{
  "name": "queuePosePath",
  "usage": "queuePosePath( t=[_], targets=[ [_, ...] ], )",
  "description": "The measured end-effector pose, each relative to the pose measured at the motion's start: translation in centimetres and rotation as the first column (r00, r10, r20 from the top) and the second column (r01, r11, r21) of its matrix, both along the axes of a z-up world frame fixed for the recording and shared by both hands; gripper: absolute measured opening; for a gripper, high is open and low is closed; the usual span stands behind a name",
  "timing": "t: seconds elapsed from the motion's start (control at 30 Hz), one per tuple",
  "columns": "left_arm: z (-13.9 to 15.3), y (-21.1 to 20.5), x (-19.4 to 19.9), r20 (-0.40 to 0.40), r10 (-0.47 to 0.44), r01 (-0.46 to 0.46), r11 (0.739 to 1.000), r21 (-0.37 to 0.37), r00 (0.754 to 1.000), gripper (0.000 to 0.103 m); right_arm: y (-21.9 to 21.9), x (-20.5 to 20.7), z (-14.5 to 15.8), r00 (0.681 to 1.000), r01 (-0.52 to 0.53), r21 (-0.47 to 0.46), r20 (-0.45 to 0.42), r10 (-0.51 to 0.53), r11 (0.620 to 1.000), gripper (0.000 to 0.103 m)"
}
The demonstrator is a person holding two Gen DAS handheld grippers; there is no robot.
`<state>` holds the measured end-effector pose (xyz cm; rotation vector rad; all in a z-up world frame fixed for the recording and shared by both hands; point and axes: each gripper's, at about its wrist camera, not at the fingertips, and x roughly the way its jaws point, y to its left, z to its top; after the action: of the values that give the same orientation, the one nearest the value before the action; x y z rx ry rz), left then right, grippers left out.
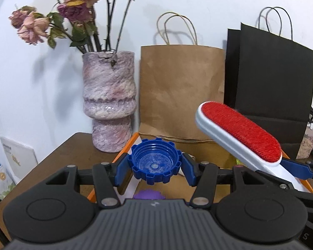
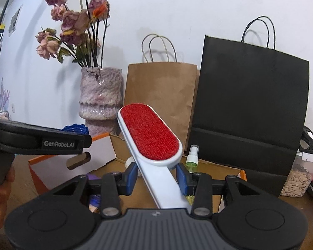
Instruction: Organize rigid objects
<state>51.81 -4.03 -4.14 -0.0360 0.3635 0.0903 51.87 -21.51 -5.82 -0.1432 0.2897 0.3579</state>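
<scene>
My left gripper point(image 1: 154, 169) is shut on a blue ribbed bottle cap point(image 1: 154, 162), open side toward the camera, held above an orange-edged cardboard box point(image 1: 125, 148). My right gripper point(image 2: 157, 176) is shut on the white handle of a lint brush point(image 2: 151, 134) with a red pad, tilted up and to the left over the same box point(image 2: 58, 162). The brush also shows in the left wrist view point(image 1: 240, 131), at the right. The cap's edge point(image 2: 75, 128) peeks over the left gripper in the right wrist view. A purple object point(image 1: 149, 194) lies in the box below the cap.
A pink marbled vase point(image 1: 108, 102) with dried roses stands at the back left. A brown paper bag point(image 1: 179, 91) and a black paper bag point(image 1: 269, 91) lean on the wall. A small green spray bottle point(image 2: 192, 158) lies in the box. A clear tub of chips point(image 2: 300, 177) sits right.
</scene>
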Motion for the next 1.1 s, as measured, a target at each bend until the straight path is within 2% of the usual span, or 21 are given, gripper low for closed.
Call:
queuePosePath(
  t=[0.07, 0.1, 0.13, 0.17, 0.2, 0.23, 0.27, 0.3, 0.5, 1.1],
  targets=[
    [-0.2, 0.0, 0.3, -0.008, -0.003, 0.003, 1.000, 0.013, 1.000, 0.057, 0.1, 0.3, -0.2, 1.000, -0.001, -0.013, -0.020, 0.001, 1.000, 0.040],
    [-0.3, 0.1, 0.4, -0.012, -0.002, 0.002, 1.000, 0.015, 1.000, 0.062, 0.1, 0.5, -0.4, 0.999, 0.000, -0.018, -0.032, 0.000, 1.000, 0.041],
    [-0.4, 0.2, 0.4, -0.013, 0.002, -0.001, 1.000, 0.012, 1.000, 0.072, 0.1, 0.6, -0.5, 0.999, 0.004, -0.020, -0.050, -0.005, 1.000, 0.041],
    [-0.3, 0.3, 0.4, -0.008, 0.005, -0.005, 1.000, 0.010, 1.000, 0.077, 0.0, 0.8, -0.6, 0.998, 0.008, -0.020, -0.065, -0.009, 1.000, 0.048],
    [-0.3, 0.5, 0.3, -0.001, 0.010, -0.010, 1.000, 0.008, 1.000, 0.088, 0.0, 0.8, -0.7, 0.998, 0.018, -0.019, -0.065, -0.019, 1.000, 0.058],
    [-0.3, 0.6, 0.1, 0.007, 0.014, -0.014, 1.000, 0.009, 1.000, 0.097, -0.1, 0.7, -0.7, 0.998, 0.034, -0.020, -0.059, -0.036, 0.999, 0.082],
    [-0.2, 0.7, 0.0, 0.014, 0.020, -0.020, 1.000, 0.009, 1.000, 0.102, -0.3, 0.6, -0.7, 0.997, 0.053, -0.018, -0.049, -0.053, 0.998, 0.098],
    [-0.1, 0.8, -0.1, 0.019, 0.024, -0.024, 1.000, 0.007, 1.000, 0.103, -0.5, 0.4, -0.6, 0.997, 0.064, -0.011, -0.035, -0.065, 0.998, 0.101],
    [0.2, 1.5, -0.1, 0.019, 0.038, -0.038, 0.999, -0.008, 0.999, 0.103, -1.4, 0.3, -0.2, 0.996, 0.083, 0.027, -0.028, -0.082, 0.996, 0.103],
    [0.7, 1.4, -1.3, 0.024, 0.034, -0.034, 0.999, 0.003, 0.999, 0.103, -1.5, -0.1, -0.5, 0.994, 0.102, 0.035, -0.037, -0.100, 0.994, 0.103]
  ],
)
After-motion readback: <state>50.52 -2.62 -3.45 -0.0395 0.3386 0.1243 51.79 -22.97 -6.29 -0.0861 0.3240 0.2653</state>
